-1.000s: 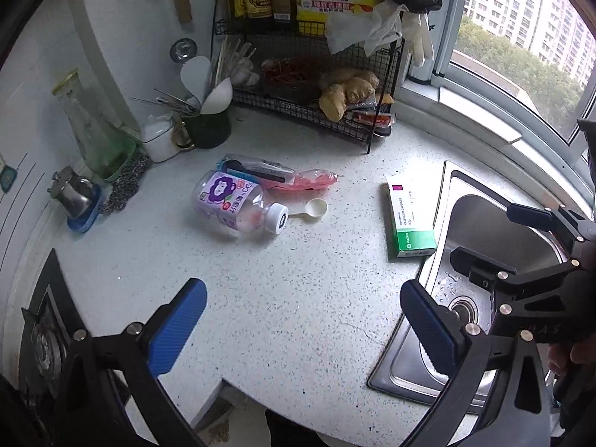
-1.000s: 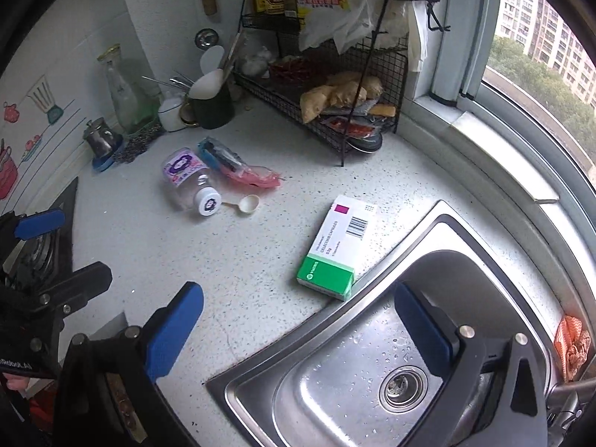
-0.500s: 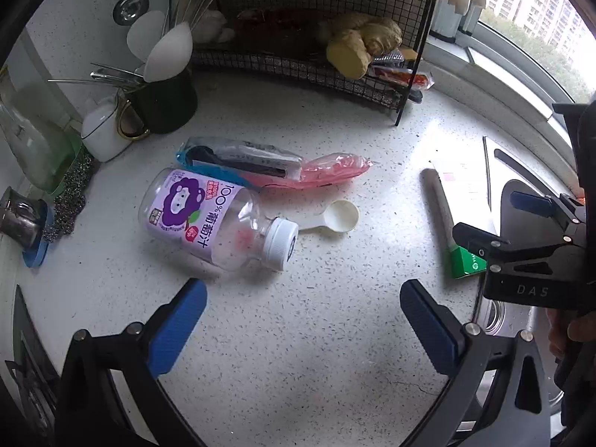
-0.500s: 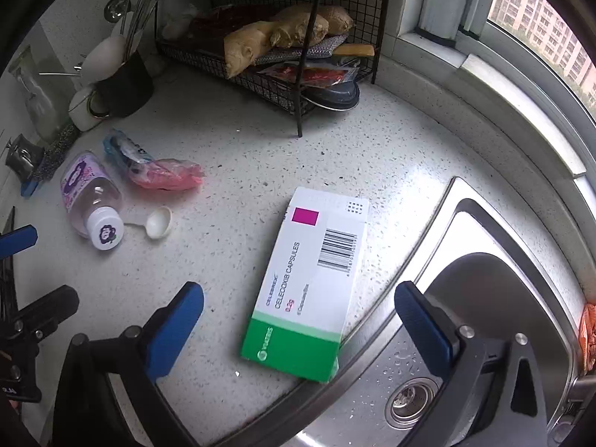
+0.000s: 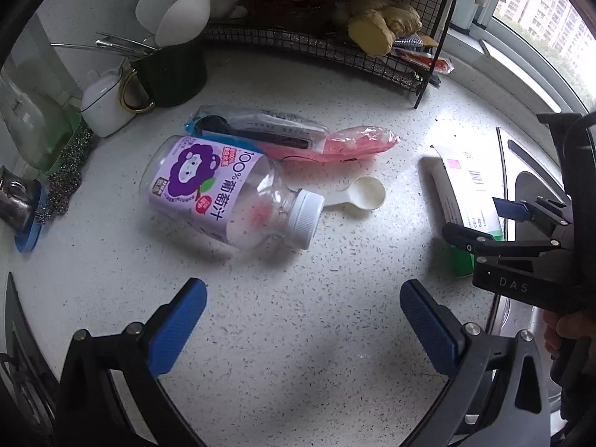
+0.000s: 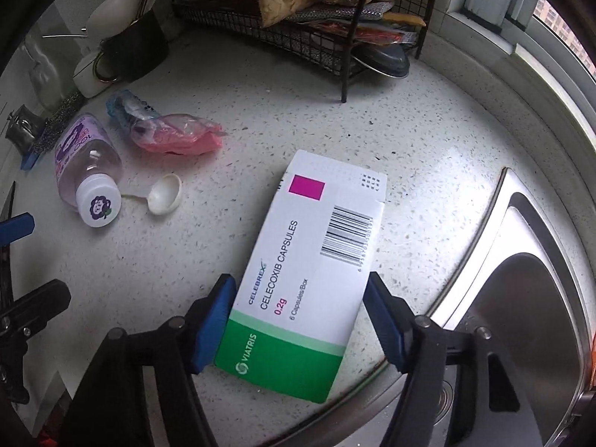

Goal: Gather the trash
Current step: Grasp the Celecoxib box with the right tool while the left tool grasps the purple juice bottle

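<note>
A white and green medicine box lies flat on the speckled counter by the sink's edge. My right gripper straddles its green end and its jaws are closing. The left pad meets the box's edge; a sliver of counter shows at the right pad. My left gripper hovers open over bare counter, just short of a clear juice bottle with a purple label lying on its side. A pink and blue plastic wrapper and a white scoop lie beside the bottle. The left wrist view also shows the box and the right gripper.
A black wire rack with ginger stands at the back. A dark utensil mug, a white pot and a steel scourer line the left wall. The steel sink opens at the right, under the window ledge.
Both grippers have sunk toward the counter. The right gripper's jaws have narrowed from wide open to the box's edges. The left gripper stays open, now closer to the bottle.
</note>
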`<state>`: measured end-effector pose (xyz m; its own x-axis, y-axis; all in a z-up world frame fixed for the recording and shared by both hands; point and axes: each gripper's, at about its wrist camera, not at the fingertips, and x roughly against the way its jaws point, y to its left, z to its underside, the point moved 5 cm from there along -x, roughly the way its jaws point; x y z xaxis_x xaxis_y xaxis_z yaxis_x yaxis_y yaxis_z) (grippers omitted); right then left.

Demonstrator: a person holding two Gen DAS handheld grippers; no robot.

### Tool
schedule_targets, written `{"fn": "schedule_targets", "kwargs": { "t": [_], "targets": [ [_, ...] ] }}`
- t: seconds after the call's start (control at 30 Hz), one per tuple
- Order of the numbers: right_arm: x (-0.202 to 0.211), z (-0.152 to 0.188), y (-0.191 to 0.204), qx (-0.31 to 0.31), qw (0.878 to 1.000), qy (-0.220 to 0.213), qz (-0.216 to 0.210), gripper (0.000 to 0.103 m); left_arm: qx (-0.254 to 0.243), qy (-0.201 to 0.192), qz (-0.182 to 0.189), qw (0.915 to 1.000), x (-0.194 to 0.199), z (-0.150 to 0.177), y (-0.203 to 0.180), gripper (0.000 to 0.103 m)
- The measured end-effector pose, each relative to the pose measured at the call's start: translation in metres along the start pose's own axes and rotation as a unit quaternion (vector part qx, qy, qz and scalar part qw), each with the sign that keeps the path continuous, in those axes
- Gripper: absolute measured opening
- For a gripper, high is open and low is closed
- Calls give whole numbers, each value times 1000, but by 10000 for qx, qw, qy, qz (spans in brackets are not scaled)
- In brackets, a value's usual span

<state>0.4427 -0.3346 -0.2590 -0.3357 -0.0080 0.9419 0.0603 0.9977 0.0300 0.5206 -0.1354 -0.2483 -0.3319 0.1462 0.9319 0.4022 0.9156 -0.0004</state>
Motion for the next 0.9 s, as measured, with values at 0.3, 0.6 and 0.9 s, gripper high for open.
{"fn": "schedule_targets", "kwargs": {
  "t": [0.3,0.6,0.9],
  "targets": [
    [52,-7,23,-13,9990,-432,102,66,358,-110,45,9993,18,-14,38,103],
    [60,-39,53,408,9965,-701,223,66,1173,-168,-39,9929,5,-54,71,103],
    [26,-74,57,335,9970,-643,254,66,1727,354,-572,9827,-40,-70,79,103]
  ]
}}
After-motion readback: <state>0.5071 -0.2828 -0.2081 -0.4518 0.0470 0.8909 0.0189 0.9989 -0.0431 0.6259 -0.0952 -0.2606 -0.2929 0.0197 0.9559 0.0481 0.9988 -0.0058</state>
